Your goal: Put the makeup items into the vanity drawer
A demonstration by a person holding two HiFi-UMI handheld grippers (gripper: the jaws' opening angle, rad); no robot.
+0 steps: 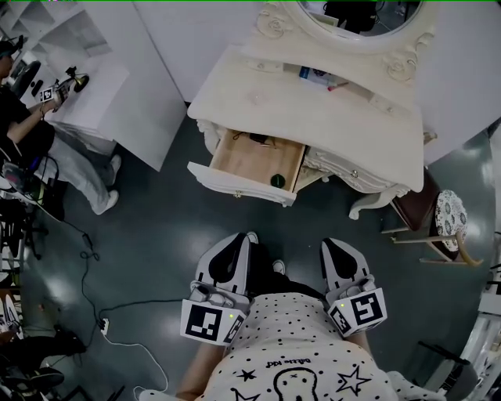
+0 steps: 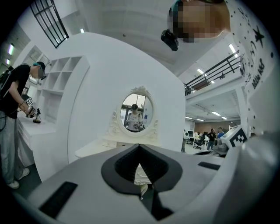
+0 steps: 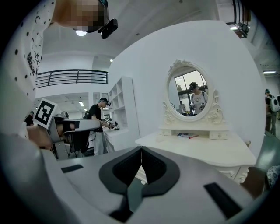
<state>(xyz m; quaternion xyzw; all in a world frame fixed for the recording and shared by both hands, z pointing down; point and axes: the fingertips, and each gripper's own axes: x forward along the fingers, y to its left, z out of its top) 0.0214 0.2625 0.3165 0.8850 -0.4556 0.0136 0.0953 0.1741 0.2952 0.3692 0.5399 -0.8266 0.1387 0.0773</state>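
Cream vanity (image 1: 313, 117) stands with its drawer (image 1: 243, 160) open. The left gripper (image 1: 241, 237) and right gripper (image 1: 333, 244), both clenched on nothing, hang well short. Makeup items (image 1: 317, 76) lie on its back shelf; arriving with jaws shut could knock them off.

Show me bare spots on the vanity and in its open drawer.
The vanity top below the mirror looks bare. The drawer is free left and middle; a green round item crowds its front right corner, a dark item the back.

Lab: staged vanity (image 1: 313, 110), floor cables (image 1: 88, 254)
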